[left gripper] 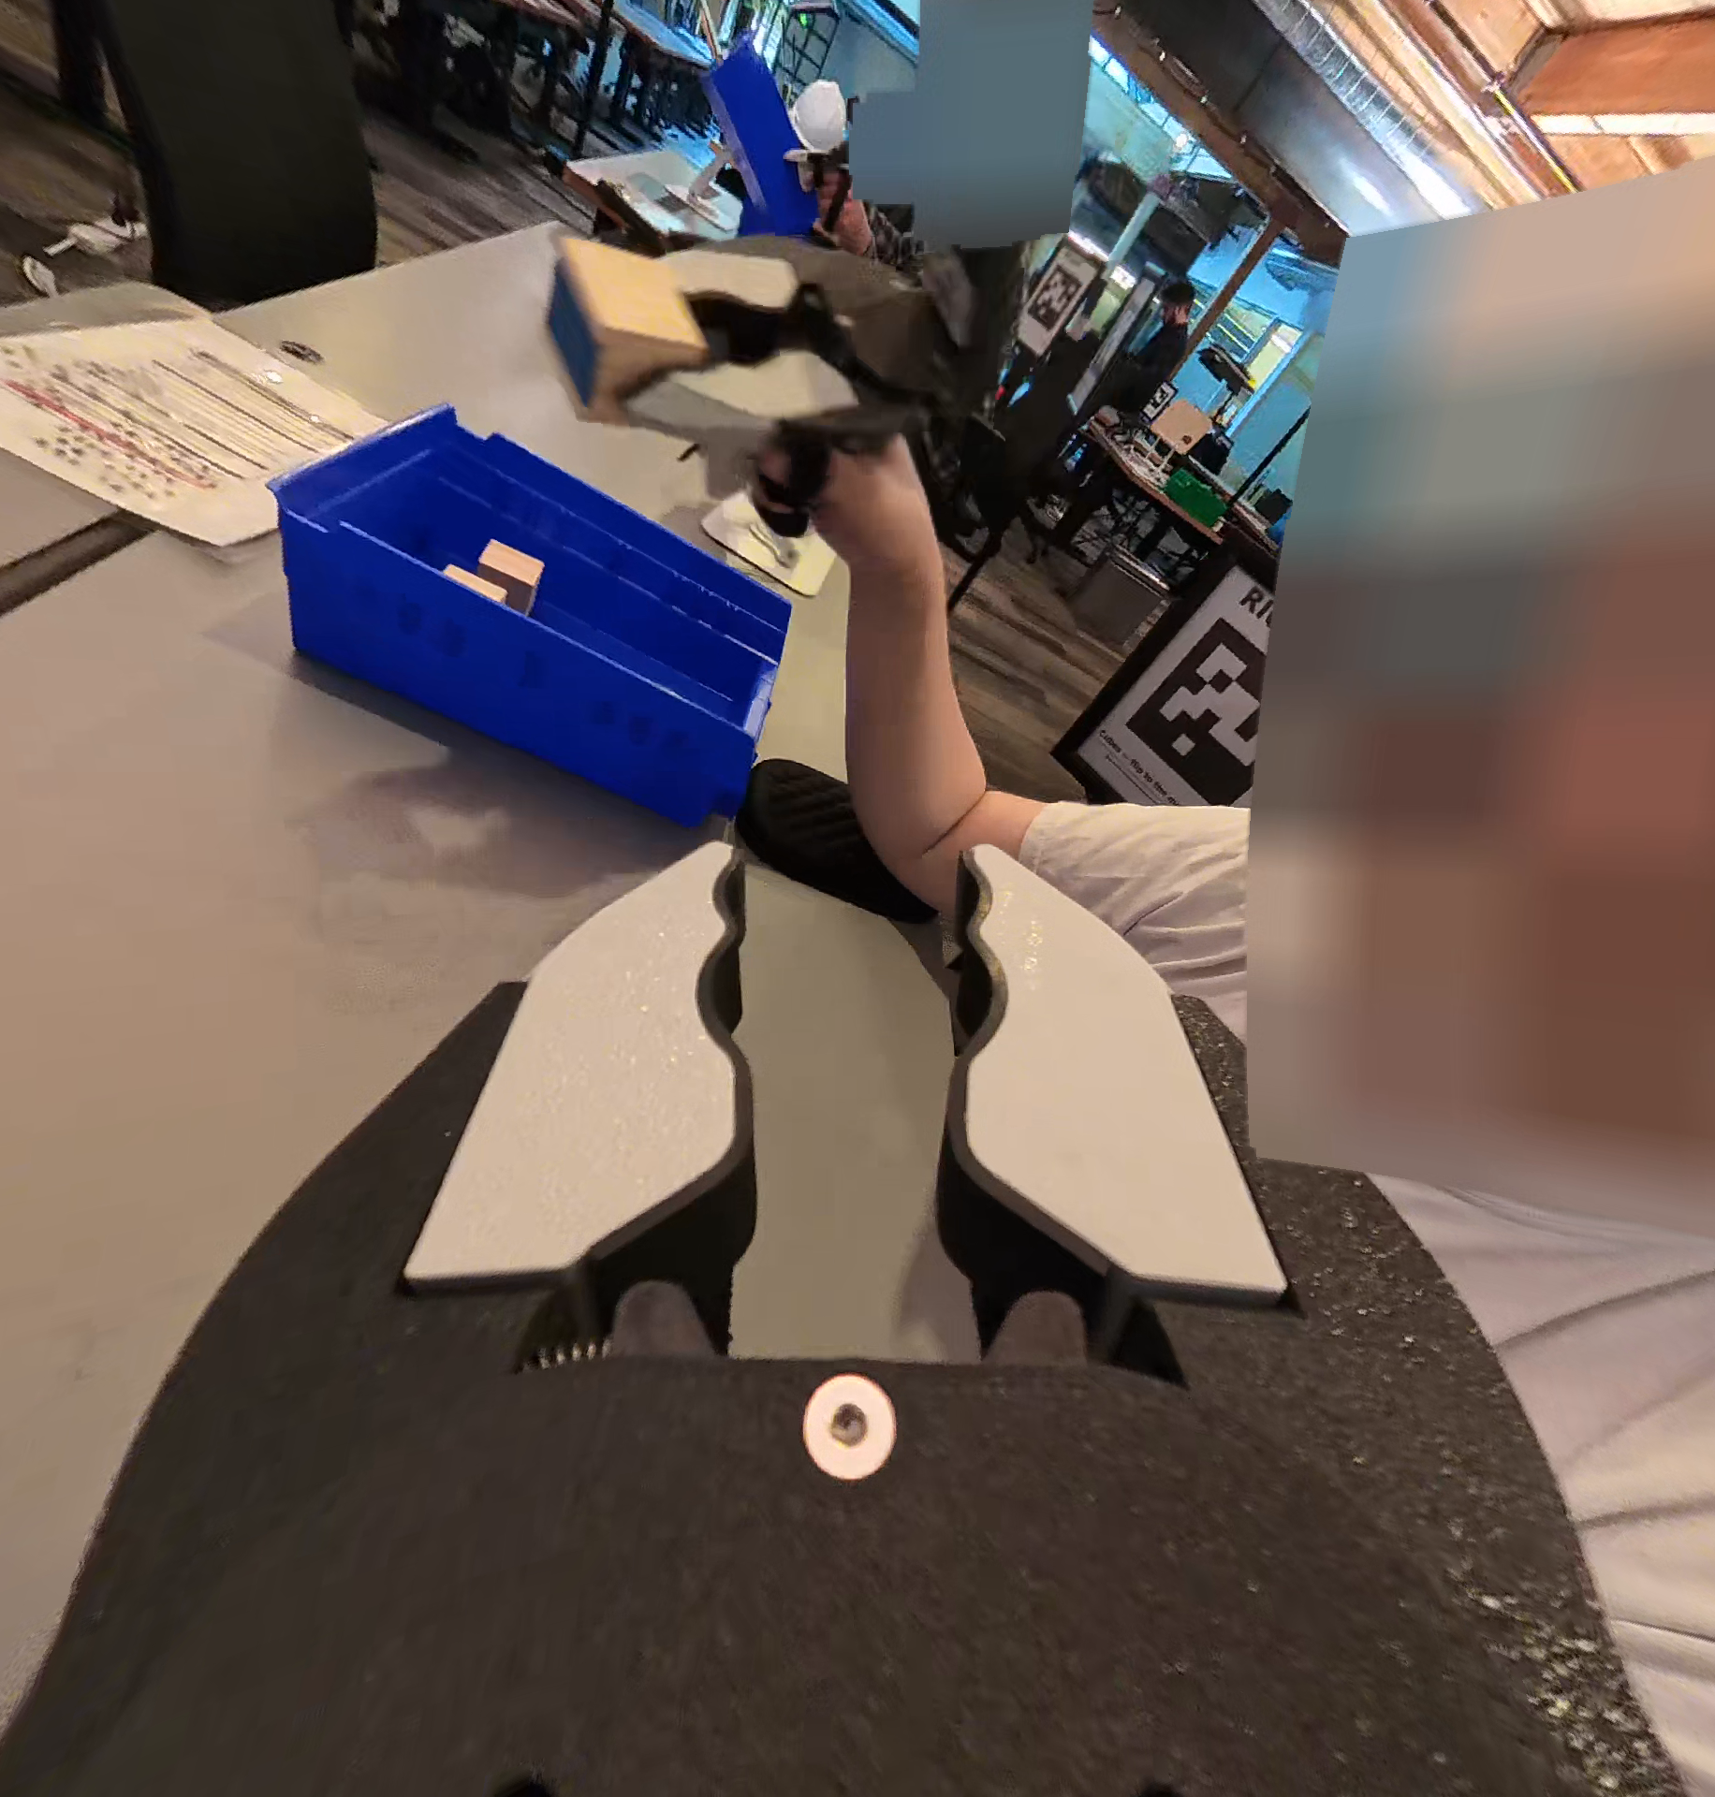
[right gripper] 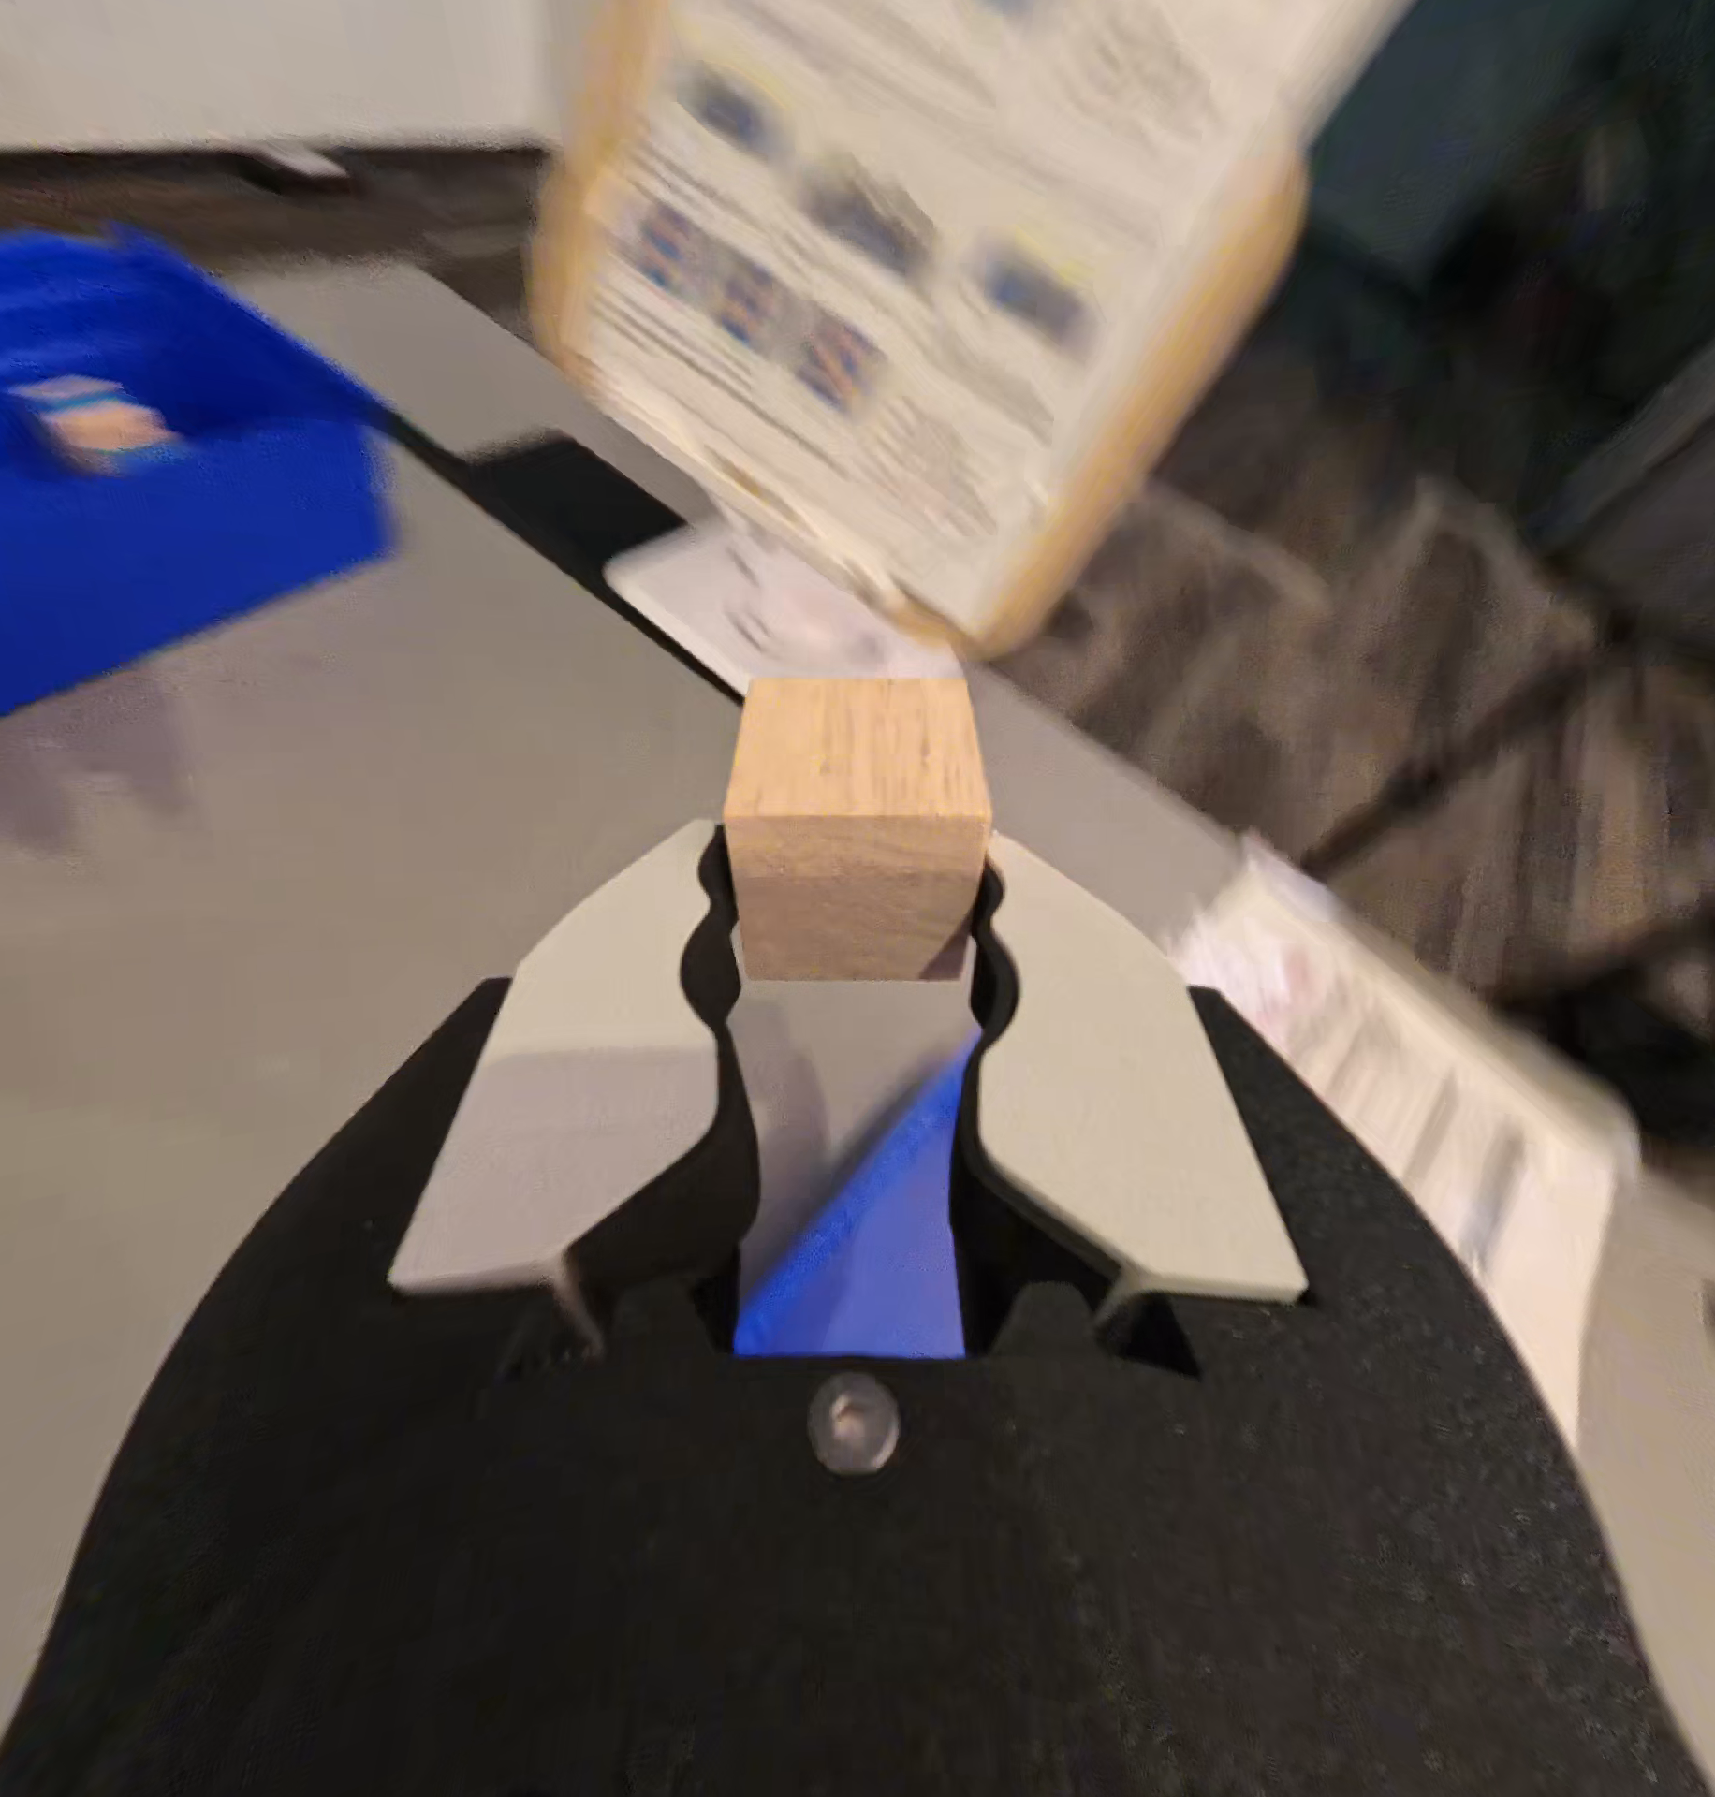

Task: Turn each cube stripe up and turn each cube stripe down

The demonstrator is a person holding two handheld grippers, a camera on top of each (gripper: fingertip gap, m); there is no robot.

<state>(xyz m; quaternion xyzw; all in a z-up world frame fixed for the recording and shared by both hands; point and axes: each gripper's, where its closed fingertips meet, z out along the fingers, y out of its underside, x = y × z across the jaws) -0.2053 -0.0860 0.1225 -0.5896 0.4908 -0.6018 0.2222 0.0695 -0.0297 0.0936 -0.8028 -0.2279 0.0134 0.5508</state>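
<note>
The right hand-held gripper point(right gripper: 856, 880) is clamped on a cube point(right gripper: 856, 827), raised above the worktop point(left gripper: 202, 924), blue face sideways. The left hand-held gripper point(left gripper: 846, 895) is apart, empty, low over the worktop.

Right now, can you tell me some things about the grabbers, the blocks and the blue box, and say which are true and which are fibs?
1. The right gripper is pinching a wooden cube. True.
2. The left gripper holds a cube too. False: its fingers are apart with nothing between them.
3. The blue bin sits on the grey table. True.
4. The blue bin is empty. False: wooden cubes lie inside.
5. The held cube rests on the table. False: it is lifted in the air.
</note>
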